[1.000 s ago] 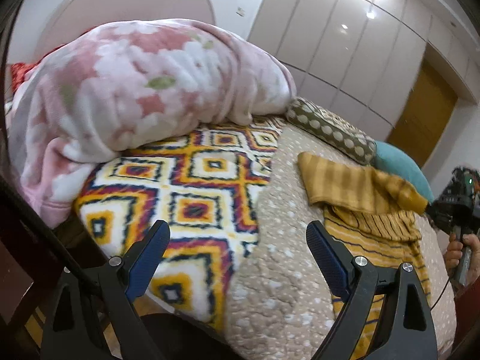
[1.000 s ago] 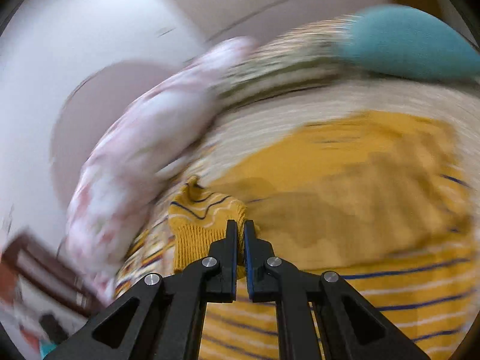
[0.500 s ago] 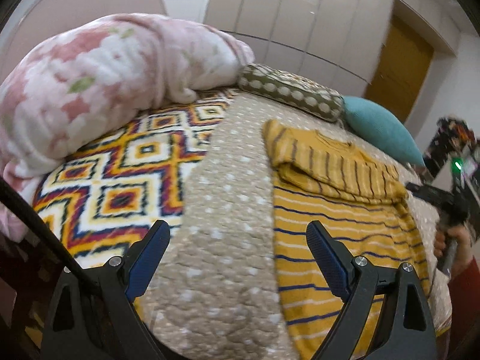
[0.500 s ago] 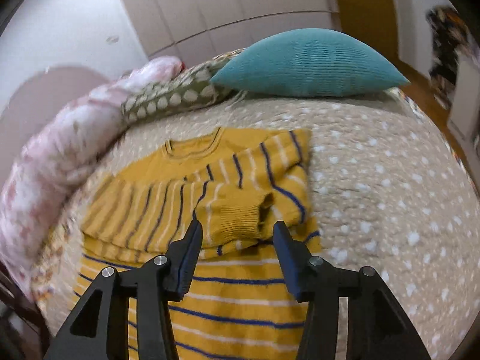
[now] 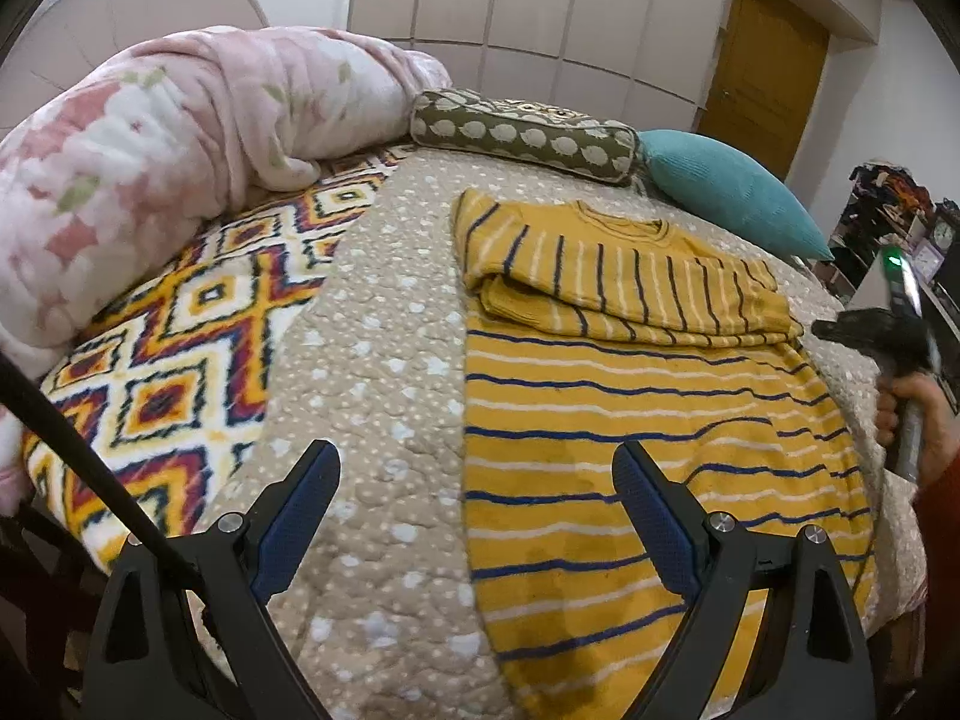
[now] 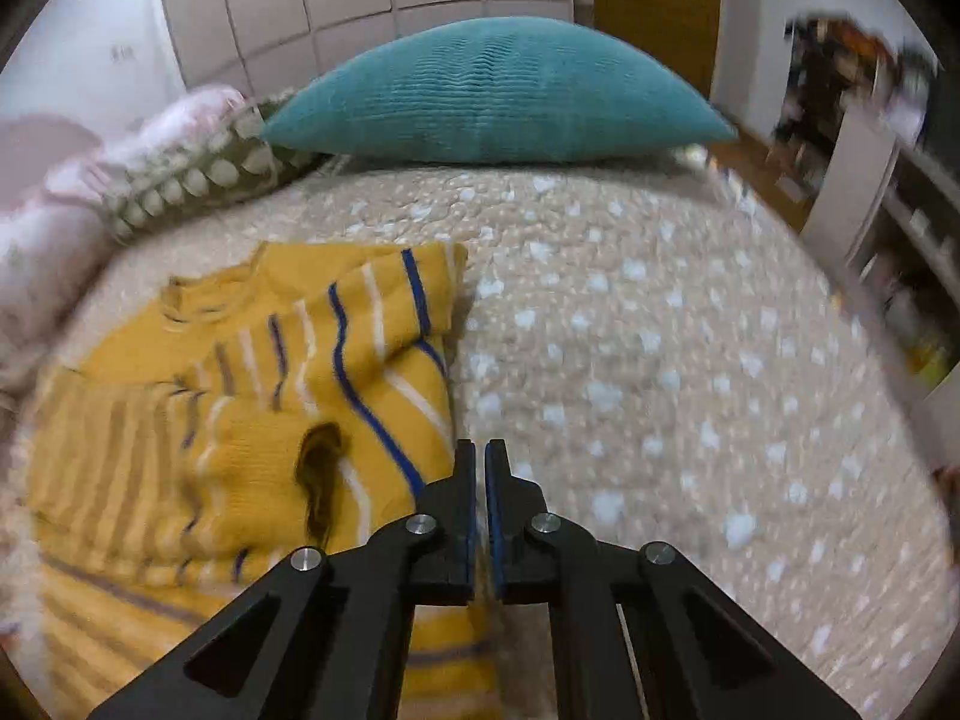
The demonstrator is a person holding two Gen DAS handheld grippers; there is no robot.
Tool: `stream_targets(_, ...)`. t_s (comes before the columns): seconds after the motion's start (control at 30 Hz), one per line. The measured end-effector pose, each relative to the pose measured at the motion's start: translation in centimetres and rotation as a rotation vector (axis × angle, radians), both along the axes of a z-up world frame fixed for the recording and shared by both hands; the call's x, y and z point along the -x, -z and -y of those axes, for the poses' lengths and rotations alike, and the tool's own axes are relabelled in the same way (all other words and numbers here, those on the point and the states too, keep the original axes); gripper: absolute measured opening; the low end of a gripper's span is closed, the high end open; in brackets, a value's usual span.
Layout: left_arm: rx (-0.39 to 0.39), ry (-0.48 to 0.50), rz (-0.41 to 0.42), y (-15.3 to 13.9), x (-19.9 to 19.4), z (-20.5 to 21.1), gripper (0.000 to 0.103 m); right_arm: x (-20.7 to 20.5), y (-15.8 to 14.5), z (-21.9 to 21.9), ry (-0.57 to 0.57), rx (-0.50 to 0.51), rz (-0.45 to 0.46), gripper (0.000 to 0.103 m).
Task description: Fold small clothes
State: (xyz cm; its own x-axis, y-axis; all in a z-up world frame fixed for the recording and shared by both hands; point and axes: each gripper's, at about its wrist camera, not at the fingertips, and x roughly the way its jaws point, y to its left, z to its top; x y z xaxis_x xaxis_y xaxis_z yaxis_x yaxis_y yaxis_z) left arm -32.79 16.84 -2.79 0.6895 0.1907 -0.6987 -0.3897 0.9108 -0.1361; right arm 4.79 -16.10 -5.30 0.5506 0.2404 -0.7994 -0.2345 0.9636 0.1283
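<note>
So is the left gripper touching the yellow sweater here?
Apart. In the left wrist view the left gripper hangs open above the yellow sweater, both fingers clear of the cloth.

R gripper [image 6: 478, 468] jaws closed, empty | yellow striped sweater [image 6: 252, 396] sleeves folded in | teal pillow [image 6: 498, 96] behind

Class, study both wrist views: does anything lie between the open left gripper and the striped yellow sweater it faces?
Nothing visible does. The left gripper hangs open over the sweater's left edge, with only dotted quilt beneath. The pillows and pink blanket lie farther back.
</note>
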Motion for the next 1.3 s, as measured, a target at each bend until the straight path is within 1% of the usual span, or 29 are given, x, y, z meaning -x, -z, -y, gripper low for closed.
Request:
stream_targets(0.03, -0.021, 0.009, -0.001, 0.3, -0.3, 0.3, 0.091, 0.6, -0.1, 1.1, -0.005, -0.035, -0.011, 0.015)
stream_targets(0.1, -0.048, 0.034, -0.016, 1.0, -1.2, 0.8, 0.091, 2.3, -0.2, 3.5, -0.012, -0.119, -0.032, 0.040)
stream_targets(0.13, -0.048, 0.054, -0.046, 1.7, -1.9, 0.9, 0.091, 3.3, -0.2, 4.6, -0.016, -0.159, -0.047, 0.043)
stream_targets(0.2, -0.015, 0.080, -0.090, 2.6, -2.7, 1.0, 0.091, 5.1, 0.2, 6.3, -0.025, -0.229, -0.080, 0.044)
stream_targets(0.23, 0.027, 0.104, -0.105, 3.1, -3.1, 1.0, 0.091, 6.2, 0.6, 7.4, -0.034, -0.254, -0.098, 0.044)
stream_targets(0.3, 0.121, 0.139, -0.119, 3.9, -3.7, 0.7, 0.091, 8.0, 1.4, 8.4, -0.049, -0.286, -0.126, 0.044)
stream_targets(0.4, 0.204, 0.156, -0.117, 4.9, -4.2, 0.5, 0.090, 11.2, 2.9, 9.2, -0.090, -0.344, -0.180, 0.044)
stream_targets(0.47, 0.256, 0.153, -0.122, 5.8, -4.6, 0.4, 0.087, 13.2, 3.8, 9.1, -0.123, -0.385, -0.199, 0.044)
stream_targets(0.53, 0.282, 0.141, -0.121, 6.4, -4.8, 0.5, 0.084, 14.5, 4.1, 9.0, -0.146, -0.420, -0.191, 0.045)
stream_targets(0.57, 0.284, 0.138, -0.116, 6.5, -4.7, 0.6, 0.081, 15.2, 4.2, 8.8, -0.161, -0.449, -0.196, 0.045)
stream_targets(0.6, 0.283, 0.138, -0.111, 6.5, -4.4, 0.7, 0.076, 15.8, 4.5, 8.6, -0.181, -0.495, -0.213, 0.045)
stream_targets(0.67, 0.306, 0.147, -0.101, 6.6, -3.9, 0.8, 0.070, 16.9, 5.2, 7.9, -0.215, -0.556, -0.245, 0.045)
stream_targets(0.73, 0.333, 0.154, -0.091, 6.7, -3.1, 1.0, 0.063, 17.9, 5.6, 7.4, -0.229, -0.574, -0.234, 0.045)
stream_targets(0.8, 0.368, 0.162, -0.080, 6.9, -2.1, 1.2, 0.061, 18.8, 5.8, 7.2, -0.235, -0.611, -0.232, 0.045)
stream_targets(0.87, 0.376, 0.165, -0.065, 6.8, -1.1, 1.6, 0.061, 19.4, 6.1, 7.1, -0.240, -0.662, -0.248, 0.045)
stream_targets(0.97, 0.352, 0.168, -0.054, 6.7, -0.1, 2.7, 0.061, 20.8, 6.4, 7.0, -0.241, -0.693, -0.261, 0.045)
stream_targets(1.0, 0.337, 0.172, -0.056, 6.6, 0.1, 3.2, 0.063, 21.3, 6.2, 7.1, -0.243, -0.690, -0.258, 0.045)
stream_targets(1.1, 0.244, 0.197, -0.064, 6.4, 0.7, 5.2, 0.068, 23.2, 6.1, 6.7, -0.245, -0.669, -0.254, 0.045)
stream_targets(1.17, 0.190, 0.207, -0.080, 6.3, 0.8, 6.2, 0.068, 24.4, 6.0, 6.4, -0.244, -0.651, -0.251, 0.045)
stream_targets(1.23, 0.127, 0.216, -0.117, 6.2, 0.6, 7.3, 0.067, 25.3, 6.0, 6.5, -0.240, -0.634, -0.243, 0.041)
stream_targets(1.27, 0.103, 0.220, -0.134, 6.0, 0.6, 7.5, 0.055, 25.7, 6.0, 6.4, -0.231, -0.625, -0.243, 0.033)
stream_targets(1.3, 0.081, 0.223, -0.152, 5.8, 0.5, 7.6, 0.031, 25.9, 6.2, 6.3, -0.215, -0.617, -0.250, 0.018)
